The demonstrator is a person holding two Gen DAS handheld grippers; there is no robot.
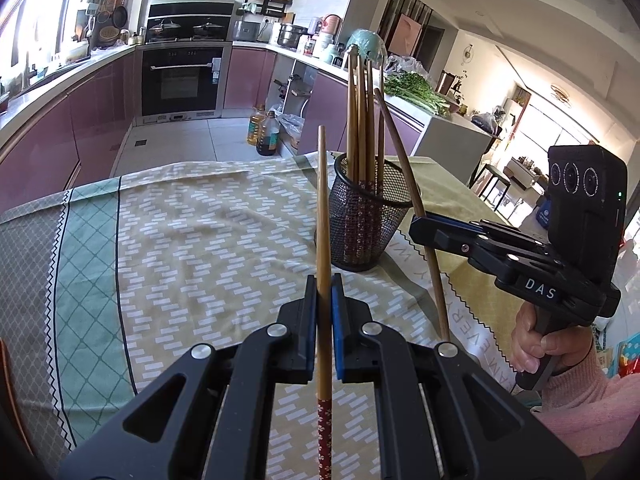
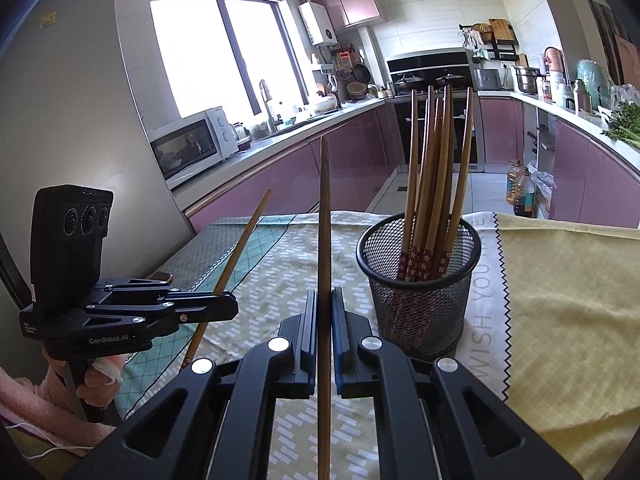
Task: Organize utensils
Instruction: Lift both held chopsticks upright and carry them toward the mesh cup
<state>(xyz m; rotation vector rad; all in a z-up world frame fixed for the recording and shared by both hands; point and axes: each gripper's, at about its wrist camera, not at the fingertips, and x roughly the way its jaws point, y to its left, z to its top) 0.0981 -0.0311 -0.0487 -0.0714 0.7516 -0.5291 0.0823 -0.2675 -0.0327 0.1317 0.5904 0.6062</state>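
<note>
A black mesh cup point(image 1: 366, 216) point(image 2: 420, 284) stands on the table and holds several wooden chopsticks point(image 1: 362, 120) point(image 2: 430, 168) with red patterned ends down. My left gripper point(image 1: 324, 292) point(image 2: 228, 304) is shut on one wooden chopstick point(image 1: 322, 208) point(image 2: 240, 248) that points up, left of the cup. My right gripper point(image 2: 324, 304) point(image 1: 418, 226) is shut on another chopstick point(image 2: 325, 240) point(image 1: 404, 168), just right of the cup in the left wrist view and leaning toward its rim.
A patterned green and yellow tablecloth point(image 1: 180, 240) covers the table point(image 2: 560, 320). A person's hand in a pink sleeve point(image 1: 560, 368) holds the right gripper's handle. Purple kitchen cabinets point(image 2: 300, 168), an oven point(image 1: 182, 80) and oil bottles point(image 1: 264, 130) on the floor lie beyond the table.
</note>
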